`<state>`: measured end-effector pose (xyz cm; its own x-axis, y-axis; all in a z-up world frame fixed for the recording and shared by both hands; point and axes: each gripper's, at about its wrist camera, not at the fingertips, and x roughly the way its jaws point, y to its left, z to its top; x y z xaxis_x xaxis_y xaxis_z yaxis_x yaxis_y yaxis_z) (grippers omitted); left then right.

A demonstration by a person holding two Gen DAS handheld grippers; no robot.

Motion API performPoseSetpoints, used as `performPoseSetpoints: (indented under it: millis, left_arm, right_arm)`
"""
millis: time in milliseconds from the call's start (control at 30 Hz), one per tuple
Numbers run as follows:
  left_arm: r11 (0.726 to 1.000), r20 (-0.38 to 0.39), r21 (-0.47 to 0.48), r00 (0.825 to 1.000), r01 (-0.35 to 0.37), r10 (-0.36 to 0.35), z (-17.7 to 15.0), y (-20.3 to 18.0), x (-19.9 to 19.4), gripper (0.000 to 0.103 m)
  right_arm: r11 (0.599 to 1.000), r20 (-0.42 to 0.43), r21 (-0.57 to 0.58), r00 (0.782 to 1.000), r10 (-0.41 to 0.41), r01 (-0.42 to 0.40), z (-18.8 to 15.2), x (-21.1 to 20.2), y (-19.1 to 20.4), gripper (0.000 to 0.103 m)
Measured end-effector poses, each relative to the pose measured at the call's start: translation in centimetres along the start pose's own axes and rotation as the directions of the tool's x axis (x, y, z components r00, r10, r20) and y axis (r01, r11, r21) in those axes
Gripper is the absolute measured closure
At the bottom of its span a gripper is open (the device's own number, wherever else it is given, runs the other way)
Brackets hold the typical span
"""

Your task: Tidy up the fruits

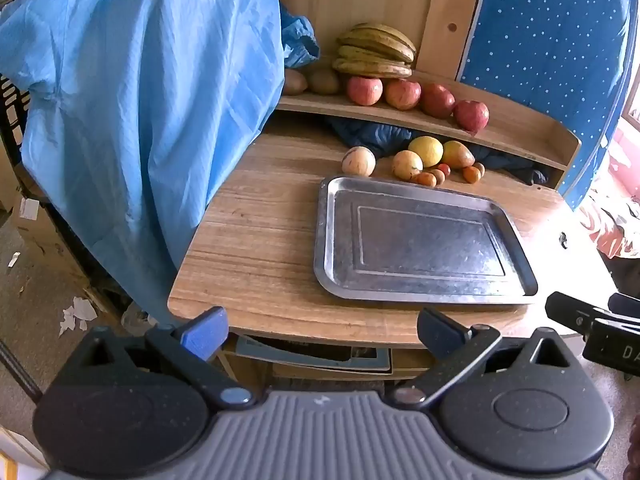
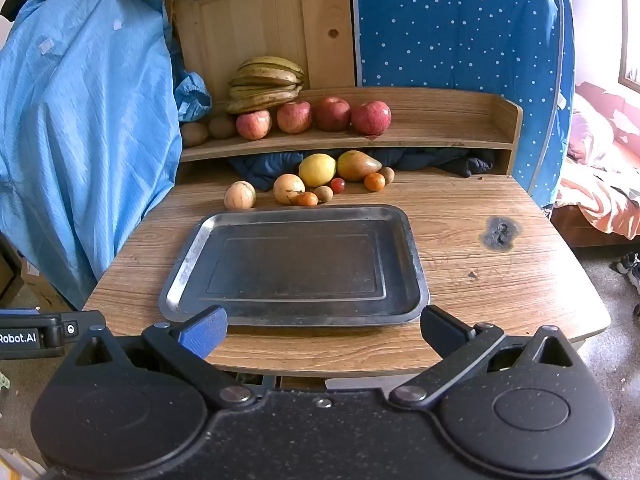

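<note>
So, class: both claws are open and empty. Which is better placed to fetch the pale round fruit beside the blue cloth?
Probably the left claw: it sits toward the cloth side of the tray, nearer that pale round fruit. The right claw faces the tray centre.

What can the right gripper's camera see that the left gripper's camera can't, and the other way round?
Only the right wrist view shows the dark burn mark on the table and the shoes on the floor.

Only the left wrist view shows crumpled paper scraps on the floor beside the table.

Both show the empty metal tray, the bananas, four red apples on the shelf, the loose fruit behind the tray, and the blue cloth. The left gripper and right gripper are both open, holding nothing.
</note>
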<state>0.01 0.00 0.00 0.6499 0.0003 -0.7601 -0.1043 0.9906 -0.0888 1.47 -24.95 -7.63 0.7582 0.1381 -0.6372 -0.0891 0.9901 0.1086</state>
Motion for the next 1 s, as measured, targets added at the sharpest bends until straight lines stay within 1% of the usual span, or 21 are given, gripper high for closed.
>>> performPoseSetpoints:
  millis: [1000]
  left_arm:
    - [1.0, -0.005, 0.0, 1.0, 0.0, 0.0, -0.01, -0.01, -0.01, 0.001]
  right_arm:
    - [1.0, -0.004, 0.001, 1.0, 0.001, -0.001, -0.12, -0.18, -0.09, 0.001]
